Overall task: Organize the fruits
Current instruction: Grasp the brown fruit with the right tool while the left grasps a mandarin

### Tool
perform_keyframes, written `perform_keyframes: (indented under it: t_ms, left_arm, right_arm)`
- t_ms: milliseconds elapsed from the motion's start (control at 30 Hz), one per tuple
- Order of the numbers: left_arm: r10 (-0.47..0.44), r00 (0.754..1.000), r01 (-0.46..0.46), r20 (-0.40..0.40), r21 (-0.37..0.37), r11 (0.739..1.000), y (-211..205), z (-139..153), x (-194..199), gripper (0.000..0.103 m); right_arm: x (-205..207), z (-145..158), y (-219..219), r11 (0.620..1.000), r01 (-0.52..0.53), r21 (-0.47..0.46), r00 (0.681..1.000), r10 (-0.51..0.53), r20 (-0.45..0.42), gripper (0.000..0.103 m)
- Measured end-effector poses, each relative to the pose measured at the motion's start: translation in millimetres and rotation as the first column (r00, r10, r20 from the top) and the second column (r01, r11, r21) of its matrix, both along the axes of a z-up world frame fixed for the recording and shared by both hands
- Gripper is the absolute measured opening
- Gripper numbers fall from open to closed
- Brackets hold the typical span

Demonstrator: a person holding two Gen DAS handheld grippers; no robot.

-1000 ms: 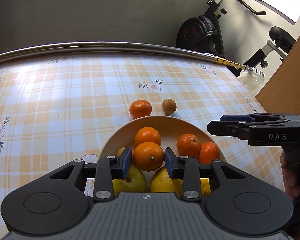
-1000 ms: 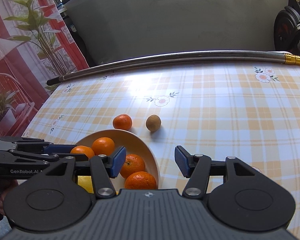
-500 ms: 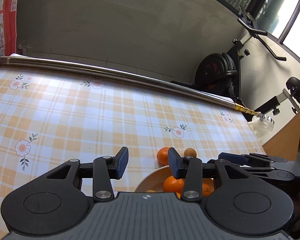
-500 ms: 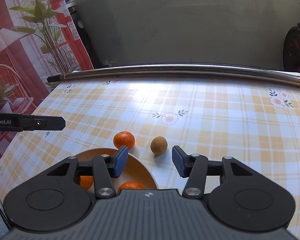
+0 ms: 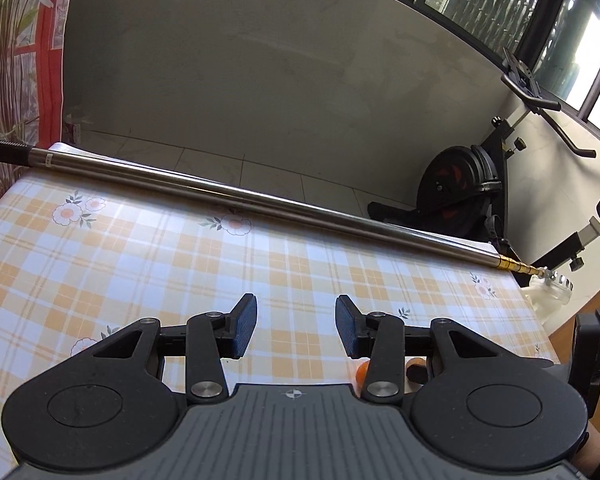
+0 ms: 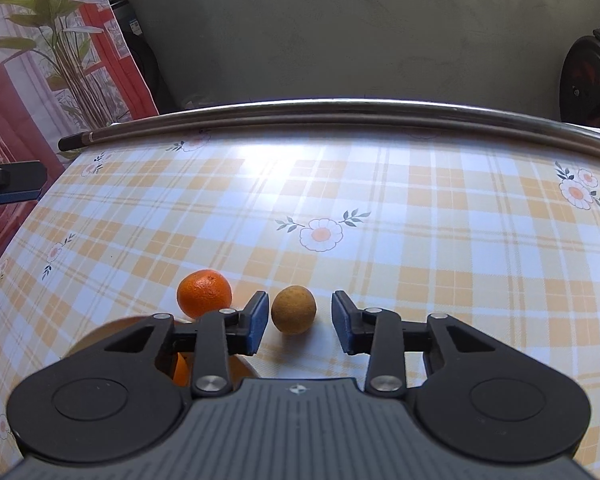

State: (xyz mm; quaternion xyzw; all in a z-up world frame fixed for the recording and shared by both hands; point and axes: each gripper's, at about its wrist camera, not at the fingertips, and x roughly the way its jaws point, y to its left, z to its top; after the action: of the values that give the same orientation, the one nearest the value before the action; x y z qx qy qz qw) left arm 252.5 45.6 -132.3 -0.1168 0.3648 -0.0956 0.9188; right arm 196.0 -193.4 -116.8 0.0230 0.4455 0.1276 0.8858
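Two fruits lie on the checked, flower-printed surface (image 6: 420, 216) ahead of the right gripper (image 6: 299, 322): a tangerine (image 6: 204, 293) and a small brown round fruit (image 6: 293, 309), near each other but apart. The brown fruit sits between the right gripper's blue-padded fingers (image 6: 259, 322), closer to the left pad; gaps show on both sides, so nothing is pinched, though the jaws have just been closing in on it. The tangerine rests just outside that left finger, beside the rim of a pale bowl (image 6: 100, 334) holding more orange fruit, mostly hidden by the gripper body. The left gripper (image 5: 296, 330) hangs over bare surface, fingers spread and empty. A metal pole (image 6: 340, 116) lies along the far edge.
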Motion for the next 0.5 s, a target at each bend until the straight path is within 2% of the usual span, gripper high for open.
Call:
perform_keyframes:
  t_ms: [133,300,500]
  left_arm:
    - [-0.018,1.000,0.018,-0.001,0.025,1.000,-8.2,-2.1,3.6,0.046]
    - [-0.060,0.998,0.061,-0.015,0.051,0.997,-20.3,-10.4,4.8,0.046]
    - [-0.150,0.983,0.155,-0.102,0.044,0.987,-41.9,-29.2,17.6,0.046]
  right_arm:
    - [0.1,-1.4,0.1,1.000,-0.011,0.009,1.000,0.012,-0.004,0.028]
    - [-2.7,-0.1,-0.8,1.000,-0.014,0.011,1.000,0.014,0.000,0.028]
    - [-12.7,16.3,-17.6,0.996,0.032,0.085,0.998,-0.036,0.055,0.028]
